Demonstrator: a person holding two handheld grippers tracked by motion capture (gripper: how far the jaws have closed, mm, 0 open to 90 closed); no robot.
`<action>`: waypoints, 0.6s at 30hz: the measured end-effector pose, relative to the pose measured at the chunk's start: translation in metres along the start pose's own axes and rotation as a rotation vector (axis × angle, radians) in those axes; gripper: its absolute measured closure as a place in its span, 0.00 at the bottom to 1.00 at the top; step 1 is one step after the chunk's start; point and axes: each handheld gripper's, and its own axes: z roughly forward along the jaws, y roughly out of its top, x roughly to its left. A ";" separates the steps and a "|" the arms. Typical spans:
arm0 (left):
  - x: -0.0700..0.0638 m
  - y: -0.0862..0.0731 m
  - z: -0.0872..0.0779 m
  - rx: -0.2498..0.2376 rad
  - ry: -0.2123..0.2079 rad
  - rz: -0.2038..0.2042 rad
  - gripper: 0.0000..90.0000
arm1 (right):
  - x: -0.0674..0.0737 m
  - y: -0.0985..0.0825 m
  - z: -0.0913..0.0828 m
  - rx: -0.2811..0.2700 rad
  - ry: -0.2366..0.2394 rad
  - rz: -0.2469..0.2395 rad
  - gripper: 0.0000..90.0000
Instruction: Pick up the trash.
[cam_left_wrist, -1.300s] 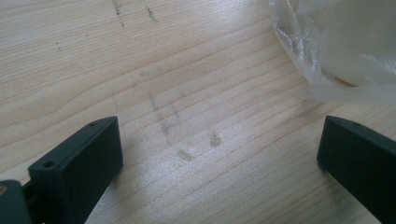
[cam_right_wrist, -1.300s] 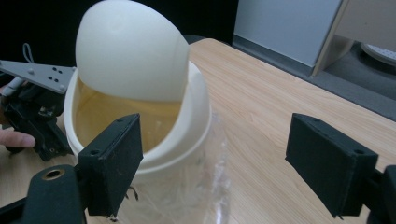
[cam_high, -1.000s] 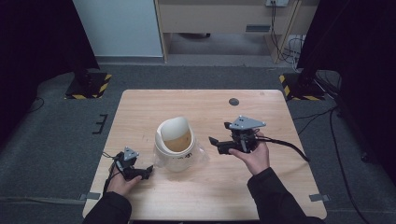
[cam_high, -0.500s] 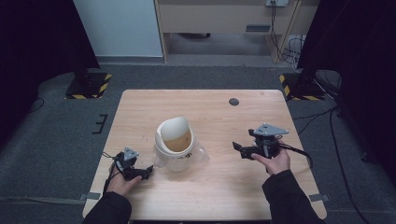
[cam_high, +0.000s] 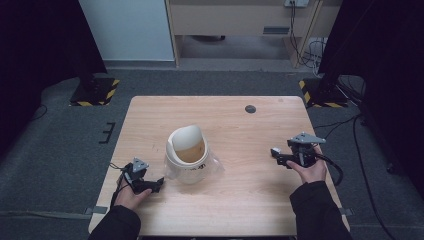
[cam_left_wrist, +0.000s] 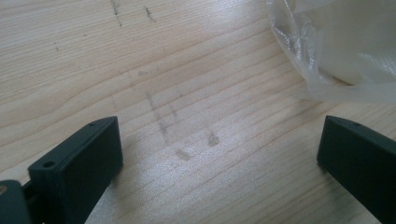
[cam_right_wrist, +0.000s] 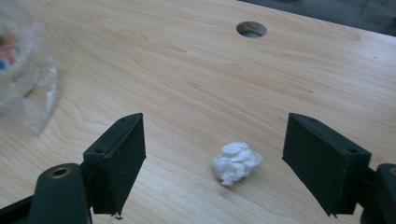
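High view. We note a wooden worktop (cam_high: 235, 125) with a small white bin (cam_high: 186, 152) near its centre, swing lid tilted, a clear plastic liner (cam_high: 212, 165) spilling round its base. A round cable hole (cam_high: 250, 109) sits toward 12 o'clock of the bin, well apart. The left gripper (cam_high: 159, 182) rests at about 8 o'clock of the bin, tips just beside the liner. The right gripper (cam_high: 275, 154) is at 3 o'clock of the bin, well apart, near the worktop's right edge, with a small white thing at its tips. Bare wood lies between bin and right gripper; cables trail off the right edge to the floor.

Left gripper view. Its fingers (cam_left_wrist: 88, 158) stand wide apart over bare, scuffed wood, nothing between them. We see the liner (cam_left_wrist: 327, 56) at 1 o'clock, close to the far finger but apart from it.

Right gripper view. A crumpled white paper ball (cam_right_wrist: 236, 162) lies on the wood between the fingers (cam_right_wrist: 121, 154), nearer the one at 3 o'clock, touching neither. The fingers are wide open, though they have just been closing a little; they hold nothing. The liner (cam_right_wrist: 28, 79) is a blur at 10 o'clock, the cable hole (cam_right_wrist: 251, 29) at 12 o'clock. Open wood lies all round the ball.
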 end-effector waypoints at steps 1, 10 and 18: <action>0.000 0.000 0.000 0.000 -0.001 0.001 0.00 | -0.001 -0.001 0.001 0.002 -0.010 -0.001 0.24; 0.000 0.000 0.000 0.000 -0.001 0.001 0.00 | -0.015 -0.012 0.013 0.029 -0.059 0.012 0.26; 0.000 0.000 0.000 0.000 -0.001 0.001 0.00 | -0.023 -0.018 0.025 0.070 -0.044 0.017 0.29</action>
